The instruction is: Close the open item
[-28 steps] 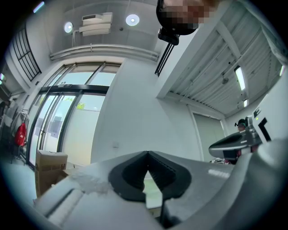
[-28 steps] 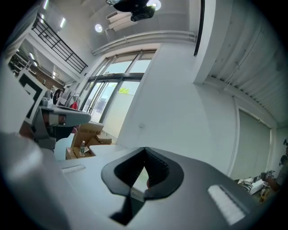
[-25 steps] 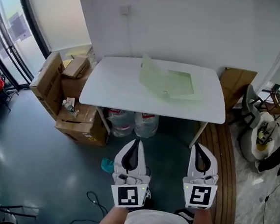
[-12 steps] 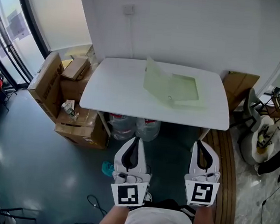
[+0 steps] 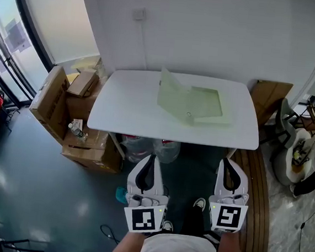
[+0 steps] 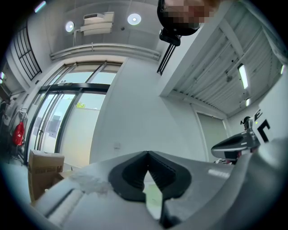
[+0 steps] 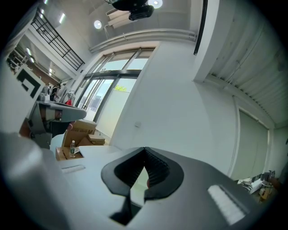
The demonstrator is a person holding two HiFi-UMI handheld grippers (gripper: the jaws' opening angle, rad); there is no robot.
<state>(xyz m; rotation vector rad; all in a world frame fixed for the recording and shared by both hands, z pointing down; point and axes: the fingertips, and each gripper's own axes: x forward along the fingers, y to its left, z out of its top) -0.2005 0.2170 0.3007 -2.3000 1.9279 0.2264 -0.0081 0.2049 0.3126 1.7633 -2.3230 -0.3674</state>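
Note:
A pale green translucent folder-like case (image 5: 190, 102) lies on the white table (image 5: 125, 111), right of its middle, with its flap (image 5: 169, 88) standing up at the left side. My left gripper (image 5: 150, 162) and right gripper (image 5: 230, 166) hang side by side well in front of the table's near edge, above the floor. Both are shut with nothing between their jaws. In the left gripper view a strip of the green case (image 6: 153, 197) shows past the closed jaws. The right gripper view shows only its closed jaws (image 7: 145, 155) and the table top (image 7: 94, 155).
Cardboard boxes (image 5: 65, 105) are stacked left of the table, one with a small bottle (image 5: 75, 128) on it. Water jugs (image 5: 147, 146) stand under the table. Another cardboard sheet (image 5: 268, 94) leans at the right. Wooden decking (image 5: 258, 199) and a chair (image 5: 295, 158) lie right.
The view has shifted slightly; the table and case sit a little lower and nearer. A shoe now shows on the floor between the grippers. Both grippers stay shut.

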